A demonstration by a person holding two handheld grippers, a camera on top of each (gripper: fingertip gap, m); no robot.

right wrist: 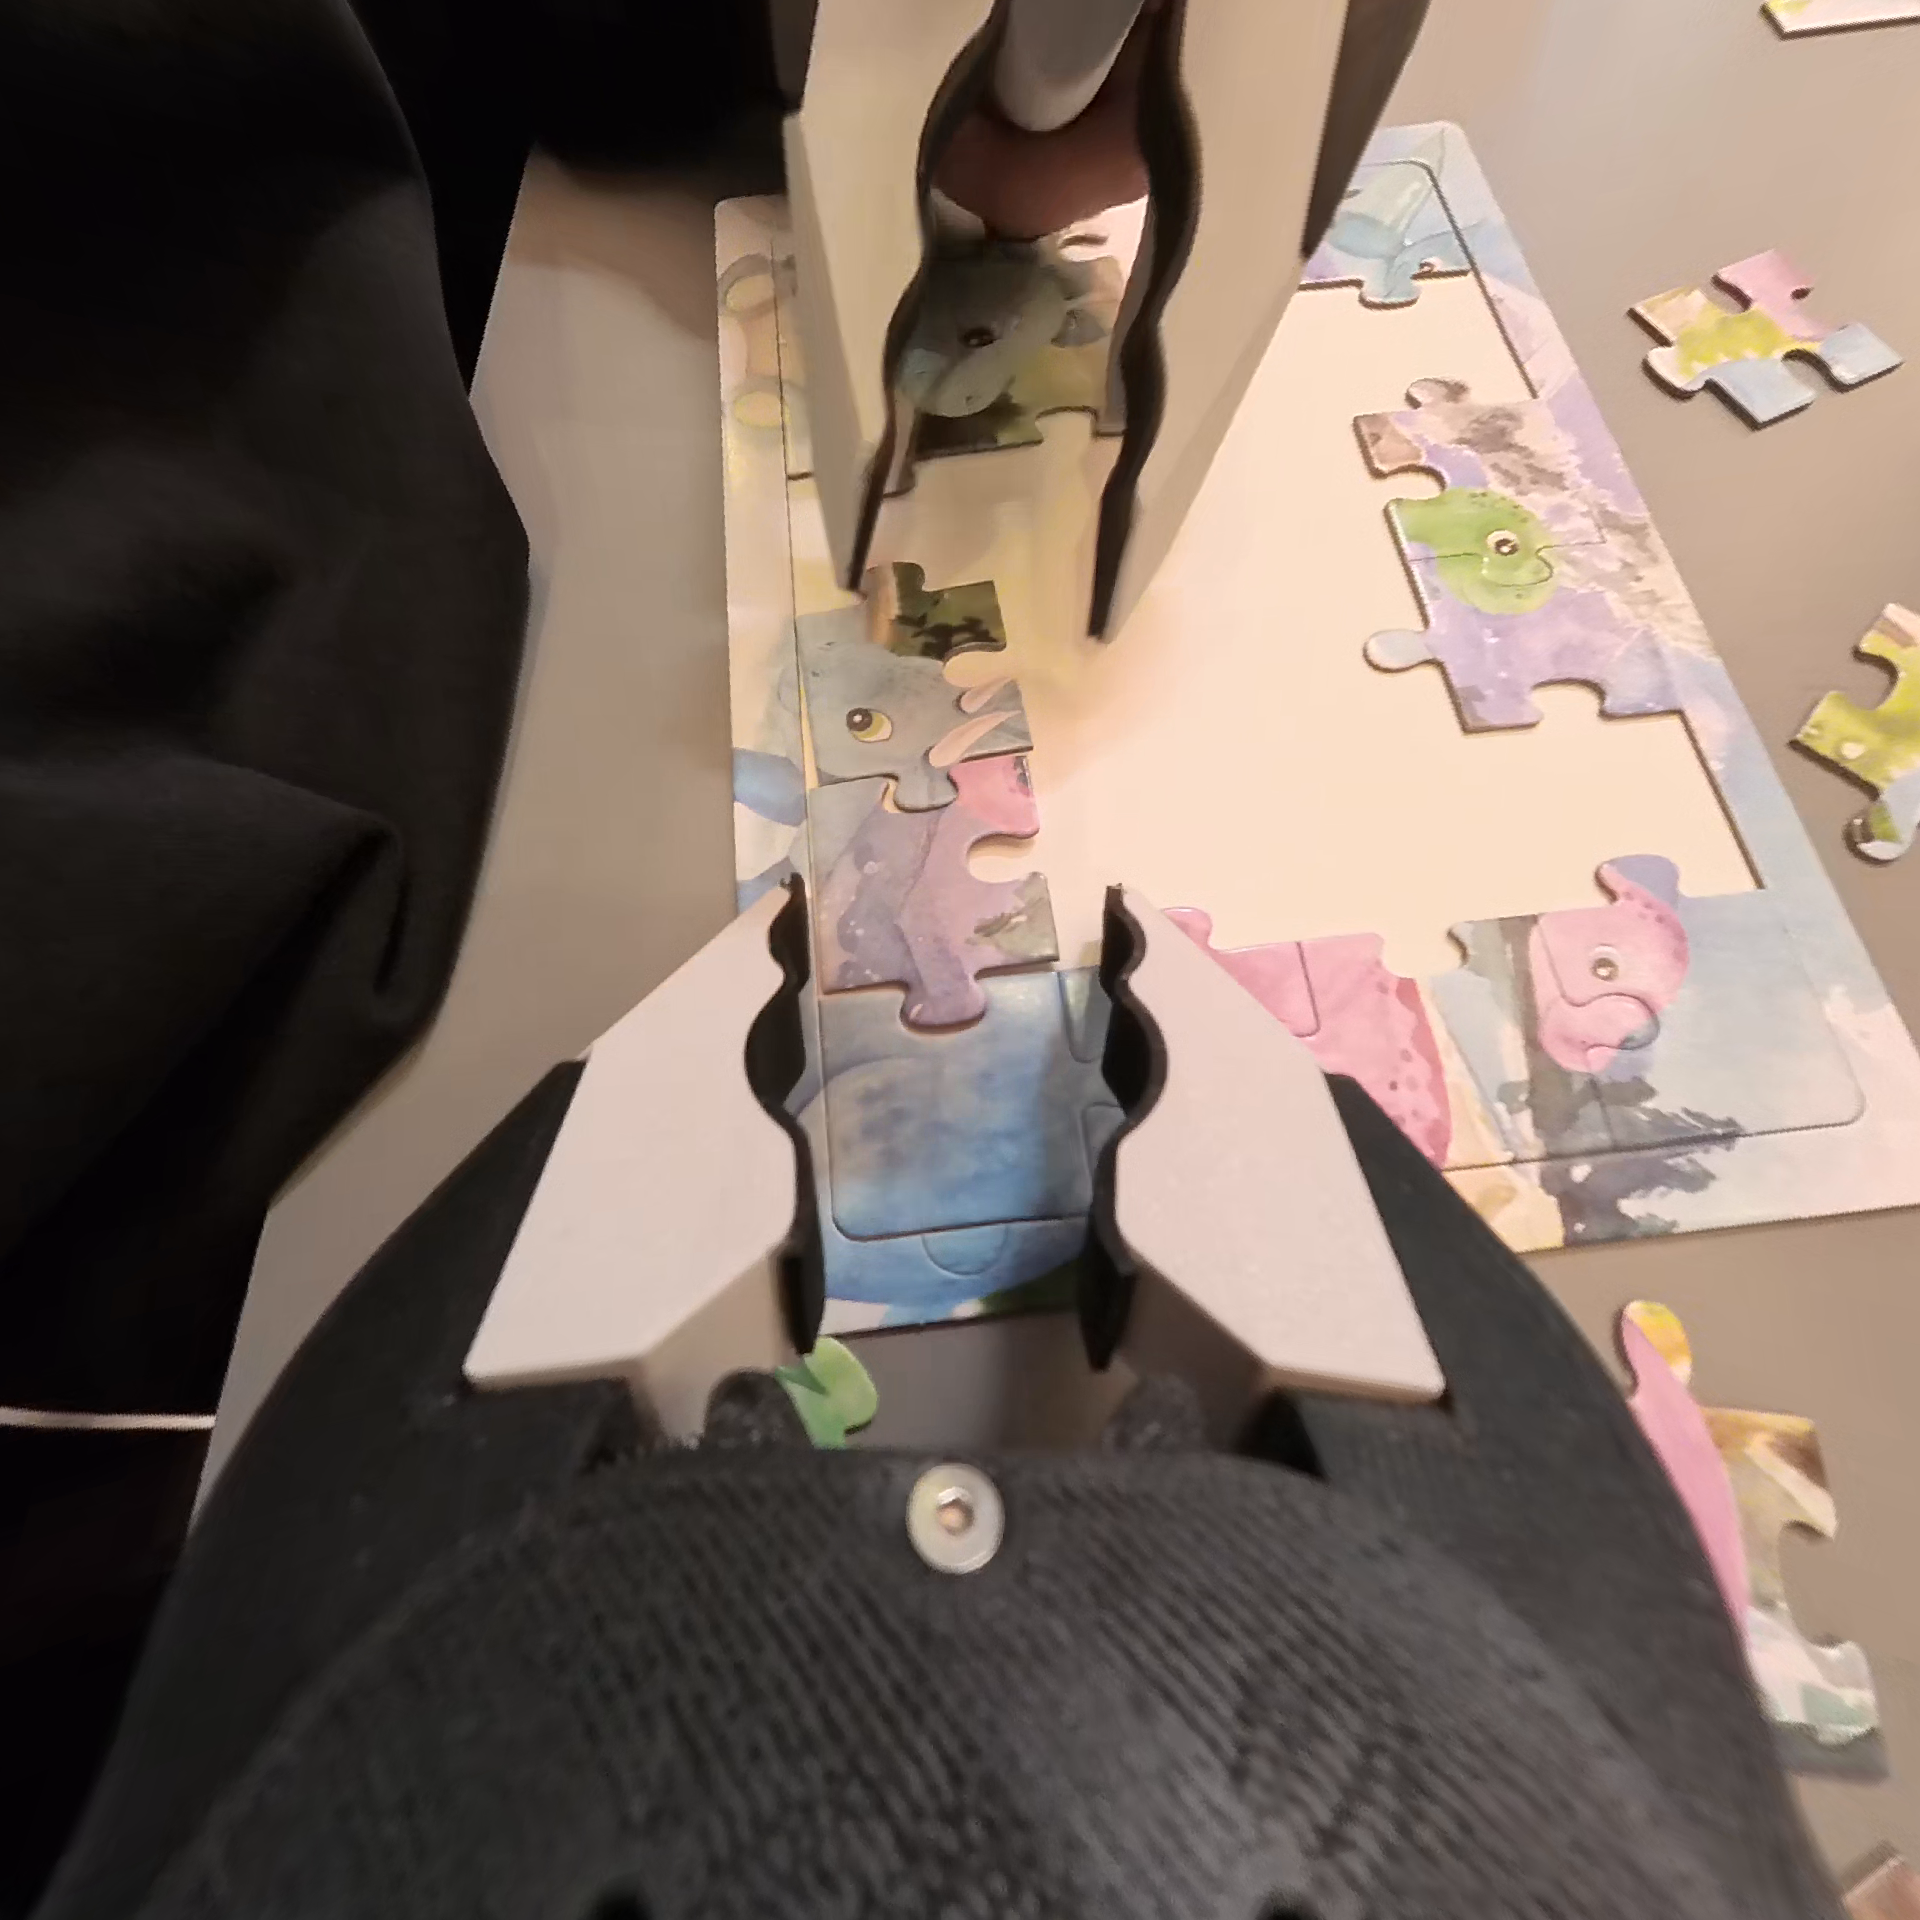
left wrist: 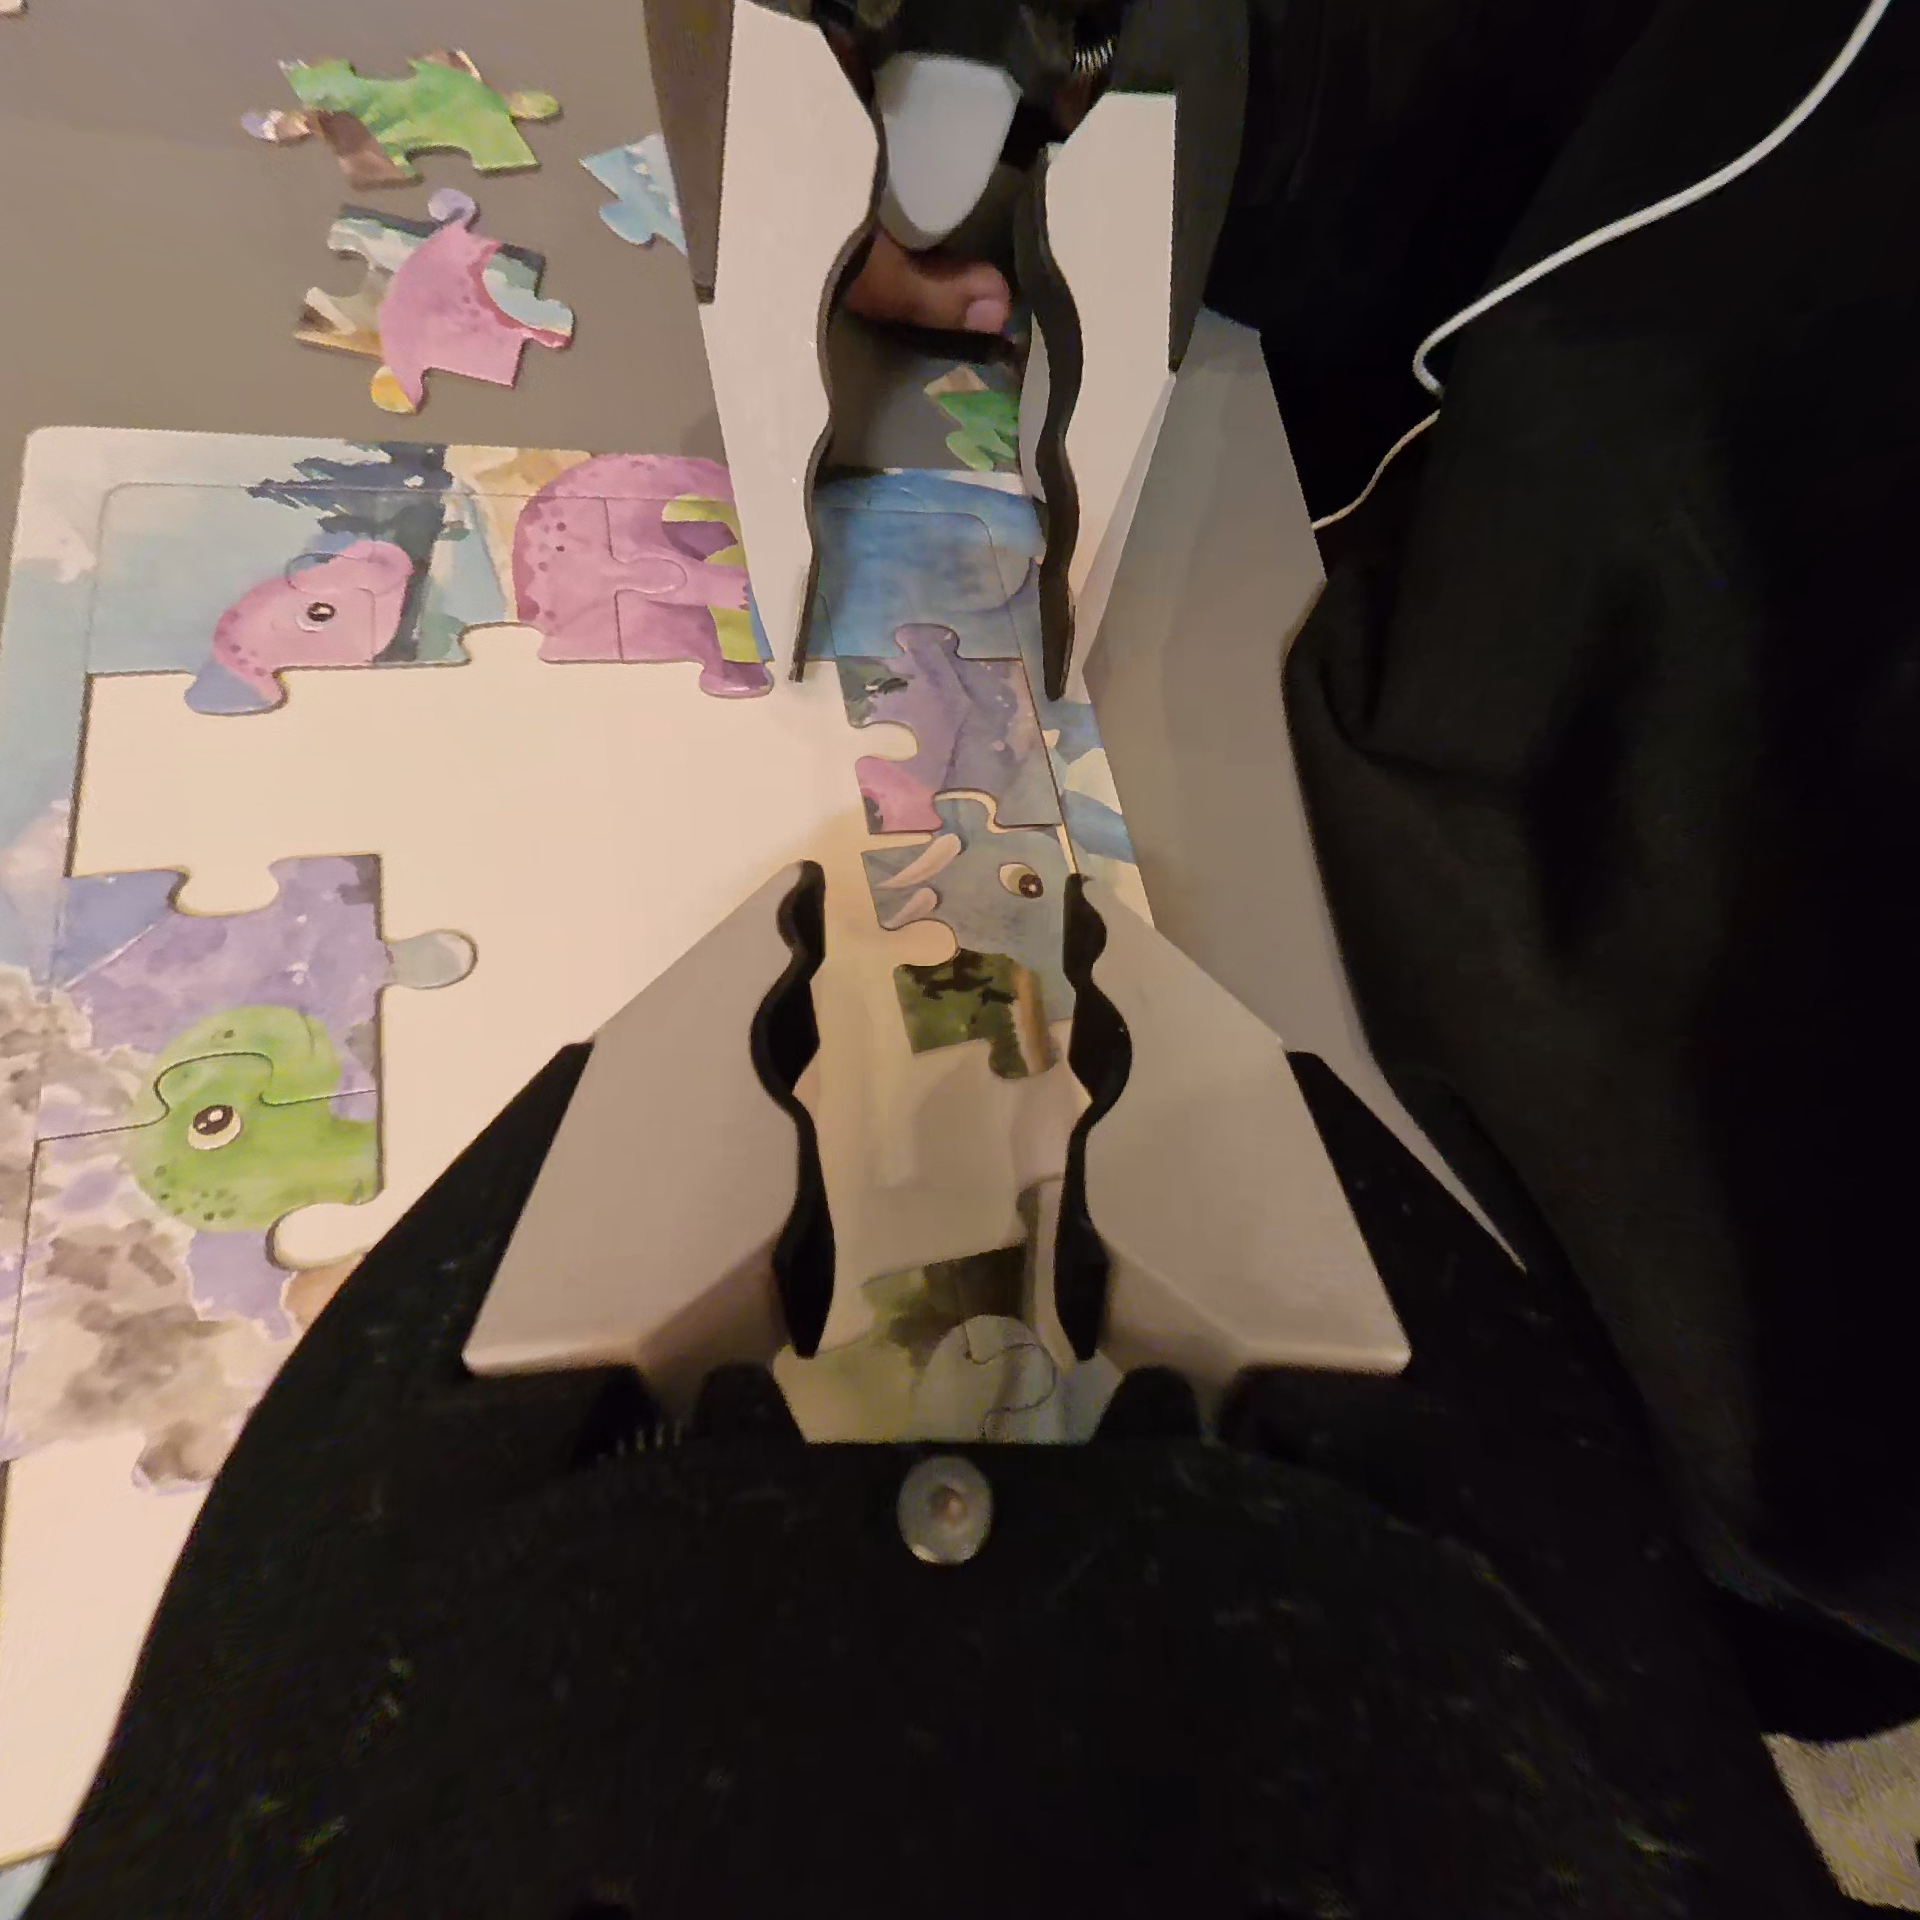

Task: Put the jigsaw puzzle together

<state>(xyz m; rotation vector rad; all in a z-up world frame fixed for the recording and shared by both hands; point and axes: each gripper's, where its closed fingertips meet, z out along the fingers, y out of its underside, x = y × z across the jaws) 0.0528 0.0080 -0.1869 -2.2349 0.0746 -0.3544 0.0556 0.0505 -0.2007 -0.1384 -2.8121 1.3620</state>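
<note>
The puzzle tray (left wrist: 571,810) lies flat with a bare white middle; it also shows in the right wrist view (right wrist: 1247,779). Along one edge sit a blue horned-dinosaur piece (left wrist: 977,883) (right wrist: 914,717), a purple piece (left wrist: 961,727) (right wrist: 925,914) and a blue corner piece (left wrist: 914,551) (right wrist: 935,1143). My left gripper (left wrist: 943,881) (right wrist: 977,603) is open and empty, its tips on either side of the horned-dinosaur piece. My right gripper (right wrist: 951,891) (left wrist: 928,670) is open and empty over the join of the purple and blue pieces. The two grippers face each other.
Pink dinosaur pieces (left wrist: 582,582) and green dinosaur pieces (left wrist: 229,1091) are set in the tray. Loose pieces lie on the grey table: green (left wrist: 416,114), pink (left wrist: 447,301), and others (right wrist: 1777,332) (right wrist: 1745,1507). A person's dark clothing (left wrist: 1610,831) with a white cable borders the tray. The gap from one gripper's tips to the other's is roughly 6 cm.
</note>
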